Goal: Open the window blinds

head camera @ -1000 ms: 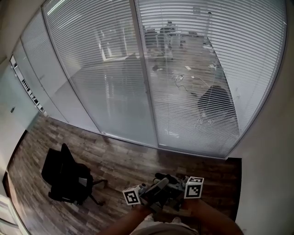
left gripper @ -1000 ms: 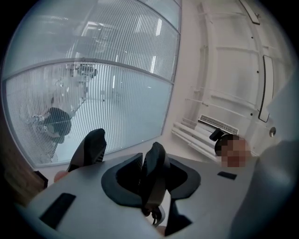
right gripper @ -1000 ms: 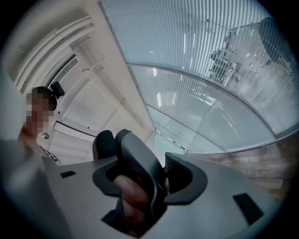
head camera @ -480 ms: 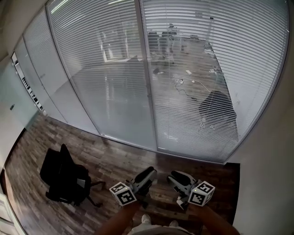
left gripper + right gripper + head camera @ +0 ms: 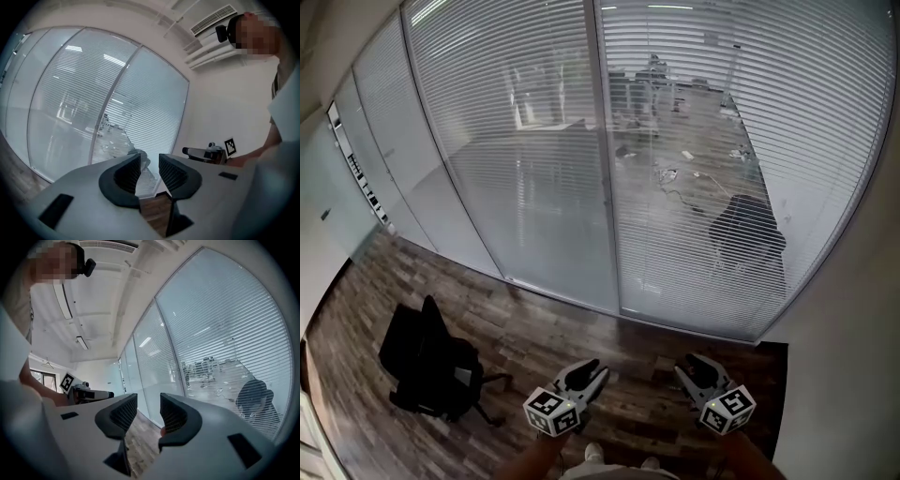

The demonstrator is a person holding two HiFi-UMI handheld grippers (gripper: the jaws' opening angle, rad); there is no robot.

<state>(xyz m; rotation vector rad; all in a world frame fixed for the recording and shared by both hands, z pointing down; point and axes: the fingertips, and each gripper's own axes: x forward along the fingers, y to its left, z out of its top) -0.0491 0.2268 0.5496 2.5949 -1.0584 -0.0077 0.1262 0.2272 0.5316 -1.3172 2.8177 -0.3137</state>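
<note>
White slatted window blinds hang behind the glass wall and fill the upper head view; their slats are tilted enough to show an office beyond. They also appear in the left gripper view and the right gripper view. My left gripper is held low near my body, well short of the blinds. Its jaws stand a narrow gap apart with nothing between them. My right gripper is level with it to the right, open and empty.
A black office chair stands on the wood floor at the lower left. A metal frame post divides the glass panes. A plain white wall closes off the right side. Beyond the glass another dark chair shows.
The two grippers were close together in the middle and have moved apart, left one leftward, right one rightward, both a little lower and rolled. The right jaws have narrowed.
</note>
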